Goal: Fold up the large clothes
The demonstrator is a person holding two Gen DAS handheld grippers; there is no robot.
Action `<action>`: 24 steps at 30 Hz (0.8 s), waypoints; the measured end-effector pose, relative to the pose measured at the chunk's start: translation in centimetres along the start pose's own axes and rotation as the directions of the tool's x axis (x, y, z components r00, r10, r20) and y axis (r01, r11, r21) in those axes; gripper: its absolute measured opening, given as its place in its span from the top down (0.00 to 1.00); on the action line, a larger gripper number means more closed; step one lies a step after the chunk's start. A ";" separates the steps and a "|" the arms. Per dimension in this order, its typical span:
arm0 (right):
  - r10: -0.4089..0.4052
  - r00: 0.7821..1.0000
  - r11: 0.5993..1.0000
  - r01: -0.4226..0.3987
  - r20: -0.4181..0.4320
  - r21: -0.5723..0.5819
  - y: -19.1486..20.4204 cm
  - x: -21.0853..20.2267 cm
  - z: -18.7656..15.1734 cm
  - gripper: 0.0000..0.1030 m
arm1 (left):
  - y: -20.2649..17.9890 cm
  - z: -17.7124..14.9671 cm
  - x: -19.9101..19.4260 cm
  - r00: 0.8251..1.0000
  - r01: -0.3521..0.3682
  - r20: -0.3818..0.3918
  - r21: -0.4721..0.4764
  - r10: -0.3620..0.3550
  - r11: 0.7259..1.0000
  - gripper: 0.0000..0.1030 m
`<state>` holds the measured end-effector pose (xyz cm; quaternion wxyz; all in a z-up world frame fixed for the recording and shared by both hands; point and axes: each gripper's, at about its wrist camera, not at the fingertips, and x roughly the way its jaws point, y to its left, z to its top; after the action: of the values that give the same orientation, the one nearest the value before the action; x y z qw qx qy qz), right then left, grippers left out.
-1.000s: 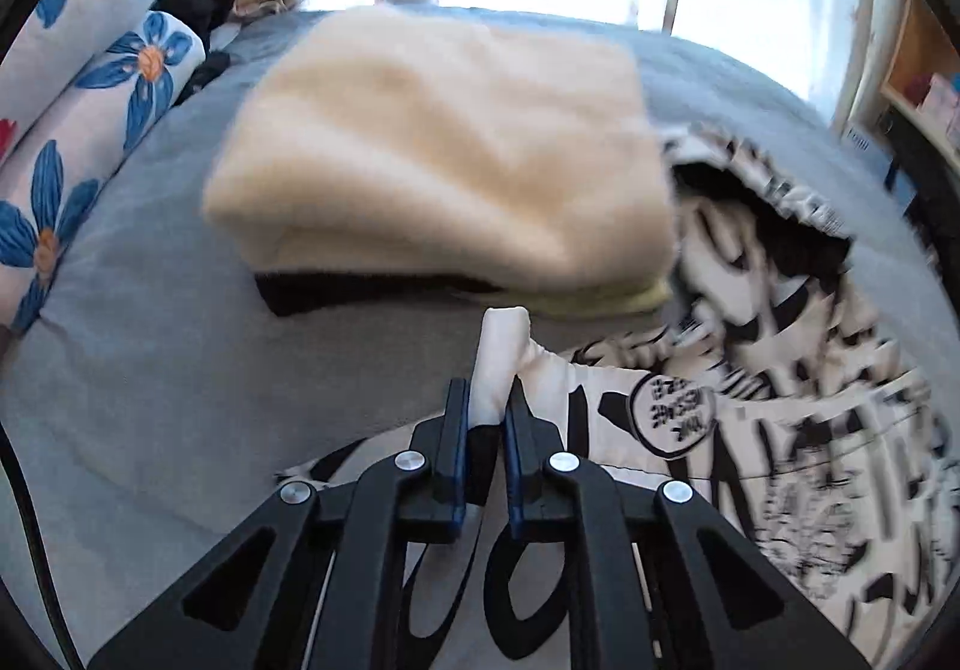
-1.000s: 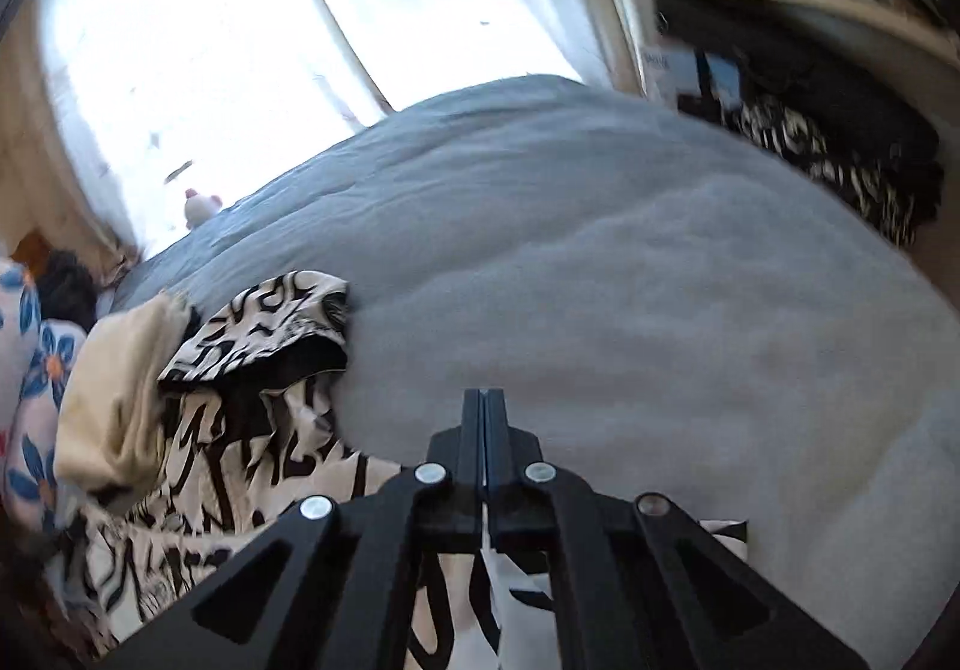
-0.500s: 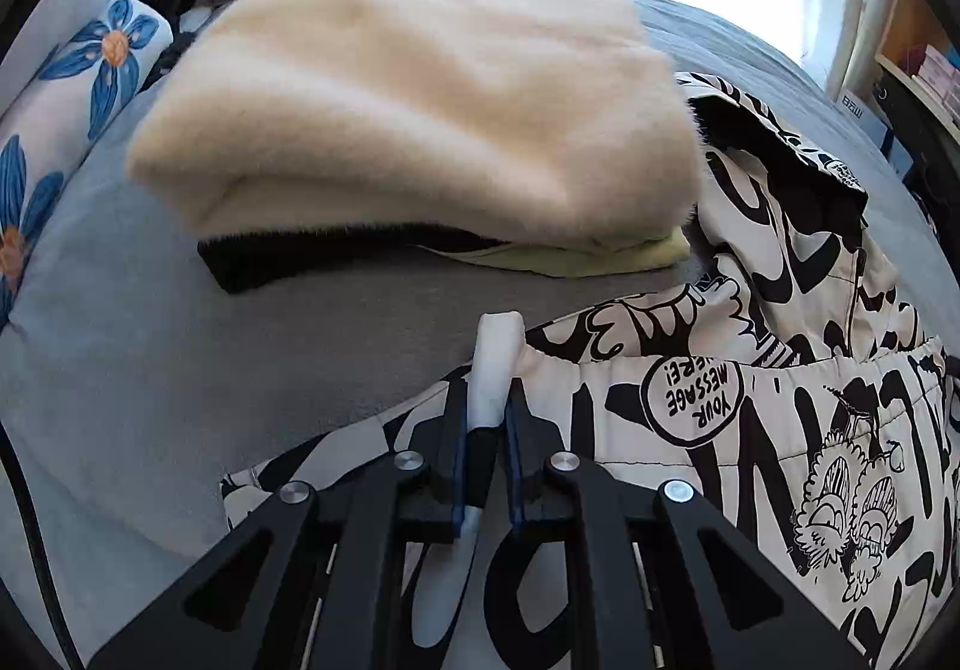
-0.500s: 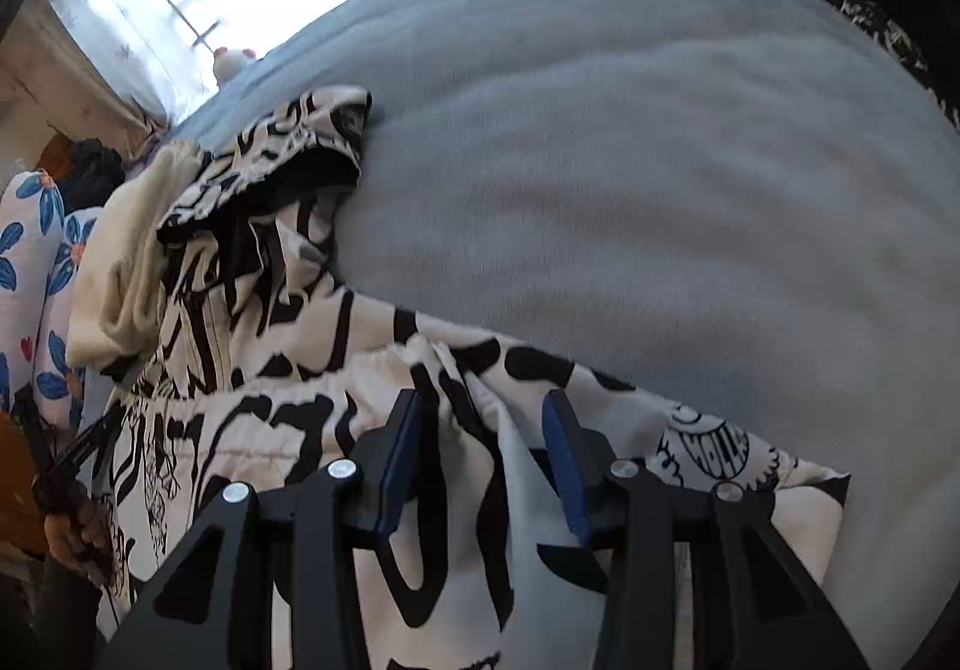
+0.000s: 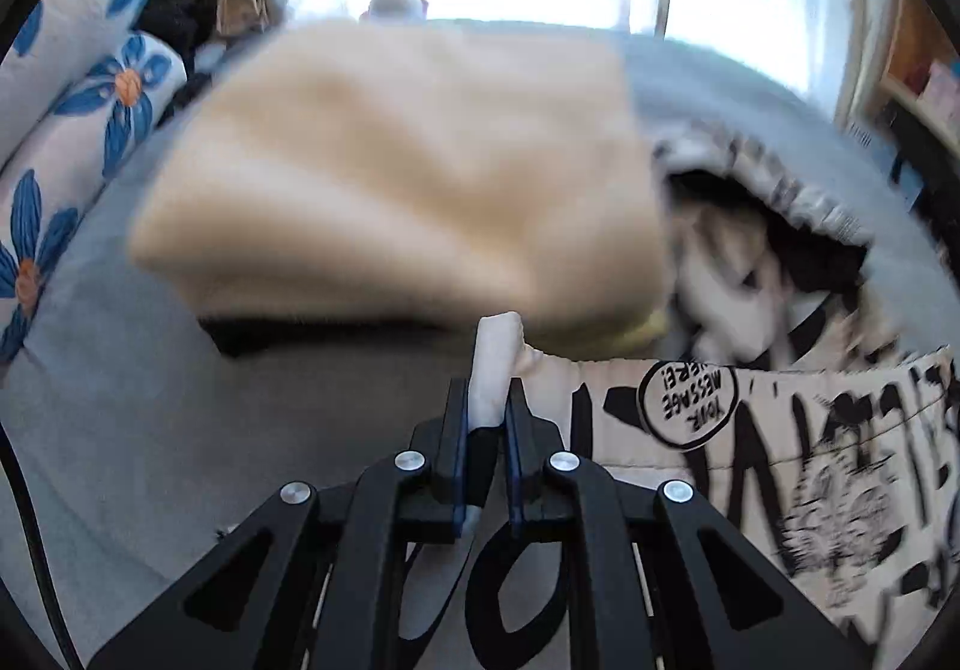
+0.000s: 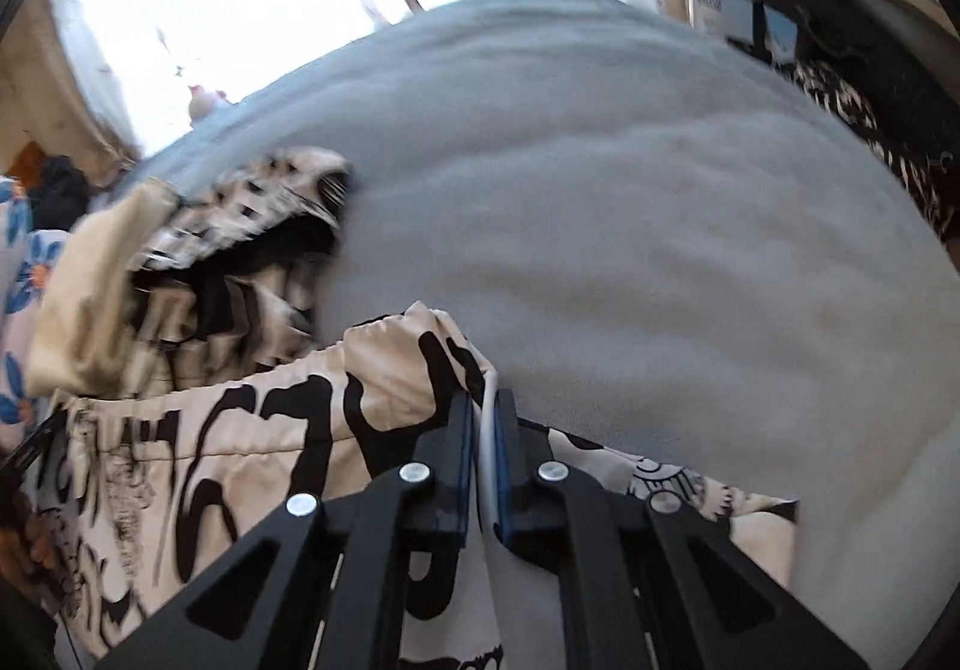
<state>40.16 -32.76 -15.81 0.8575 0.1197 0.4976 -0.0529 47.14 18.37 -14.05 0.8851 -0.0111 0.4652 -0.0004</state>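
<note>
A cream jacket with black graffiti print (image 5: 750, 430) lies on the grey bed (image 5: 150, 430). My left gripper (image 5: 486, 400) is shut on a fold of the jacket's edge, which sticks up between the fingers. In the right wrist view the same jacket (image 6: 240, 448) spreads to the left, its dark-lined hood (image 6: 270, 214) further back. My right gripper (image 6: 483, 412) is shut on another part of the jacket's edge, held a little above the bed (image 6: 660, 250).
A folded cream fleece pile (image 5: 408, 178) lies on dark and yellow-green clothes just beyond my left gripper. Blue-flowered pillows (image 5: 66, 130) line the left side. A bright window is behind the bed. Shelves with dark clothes (image 6: 840, 46) stand at the right.
My right gripper opened over the jacket half a second ago and has now shut on its edge. My left gripper keeps its hold and has lifted and pulled back from the fleece pile.
</note>
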 end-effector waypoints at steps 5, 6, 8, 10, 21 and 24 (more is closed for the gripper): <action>-0.050 0.999 0.999 0.050 0.002 0.007 0.3 1.5 -1.5 0.80 | 1.1 -2.2 2.2 0.999 0.011 -0.031 -0.051 -0.013 0.999 0.88; -0.066 0.998 0.998 0.066 0.000 0.003 0.4 1.1 -1.5 0.77 | 1.2 -2.2 1.9 0.999 0.013 -0.030 -0.057 -0.015 0.998 0.85; -0.073 0.997 0.997 0.073 0.009 0.015 0.5 -0.1 -1.3 0.73 | 1.7 -2.3 0.6 1.000 0.014 -0.014 -0.074 -0.015 0.997 0.81; -0.039 0.997 0.998 0.036 0.063 0.055 0.2 -2.4 -1.1 0.73 | 2.2 -2.5 -1.3 1.000 0.006 0.031 -0.083 -0.003 0.996 0.79; 0.181 0.983 0.958 -0.168 0.035 -0.232 15.1 -4.7 -5.5 0.65 | -6.9 -4.9 -7.1 0.982 0.127 0.141 0.028 -0.130 0.991 0.79; 0.138 0.990 0.957 -0.125 0.031 -0.263 16.8 -2.7 -6.9 0.65 | -9.5 -6.4 -5.3 0.988 0.101 0.110 0.040 -0.105 0.994 0.79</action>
<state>36.54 -14.86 -14.14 0.8794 0.0377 0.4698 0.0672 39.00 8.77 -13.13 0.9087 -0.0200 0.4135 -0.0533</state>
